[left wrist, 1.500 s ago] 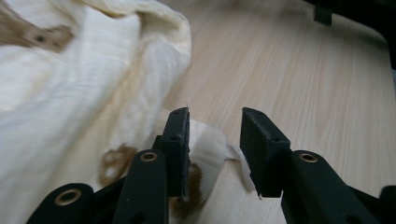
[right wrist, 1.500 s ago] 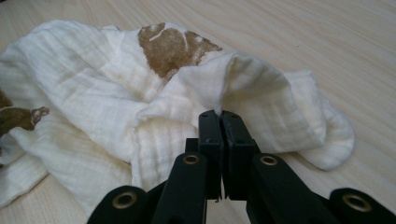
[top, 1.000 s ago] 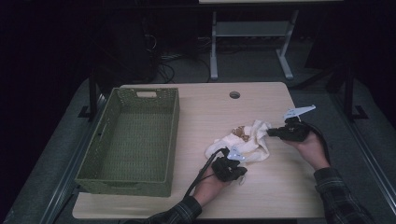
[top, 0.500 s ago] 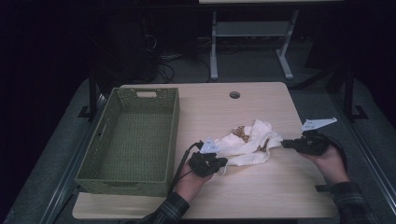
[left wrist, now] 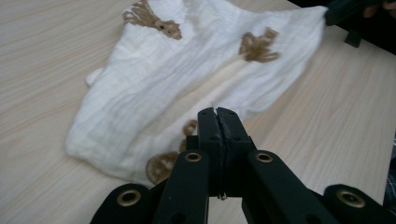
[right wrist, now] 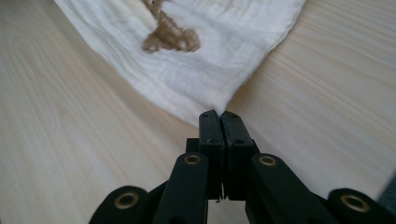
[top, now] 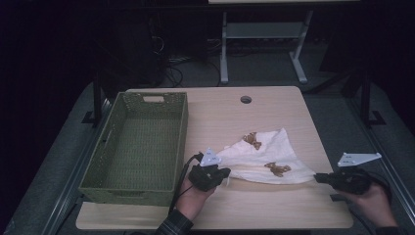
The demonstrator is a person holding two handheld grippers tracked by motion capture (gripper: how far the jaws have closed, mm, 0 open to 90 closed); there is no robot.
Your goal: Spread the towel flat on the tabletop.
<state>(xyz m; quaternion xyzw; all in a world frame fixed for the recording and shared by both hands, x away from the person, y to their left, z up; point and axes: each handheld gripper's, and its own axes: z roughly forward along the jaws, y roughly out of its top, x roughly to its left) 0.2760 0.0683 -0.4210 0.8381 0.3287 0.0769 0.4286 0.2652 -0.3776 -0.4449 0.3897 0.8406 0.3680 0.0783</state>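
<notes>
Left tongs (top: 221,175) pinched tight on the near-left edge of the cloth (top: 266,156), jaws pressed together with a sliver of fabric between them in the left gripper view (left wrist: 218,122). Right tongs (top: 319,177) likewise clamped on the cloth's right corner, which tapers into the jaw tips in the right gripper view (right wrist: 219,122). Hands are well apart, left at about 7 o'clock of the table (top: 220,112), right at 4 o'clock, so the cloth looks pulled out between them, probably to spread or flatten it before a fold. Cloth is white with brown embroidered motifs, lying right of centre on the table, partly flattened, far edge rumpled. Green woven basket (top: 105,169) sits empty at 9 o'clock, just beside the left hand (top: 192,199), likely where the cloth ends up.
</notes>
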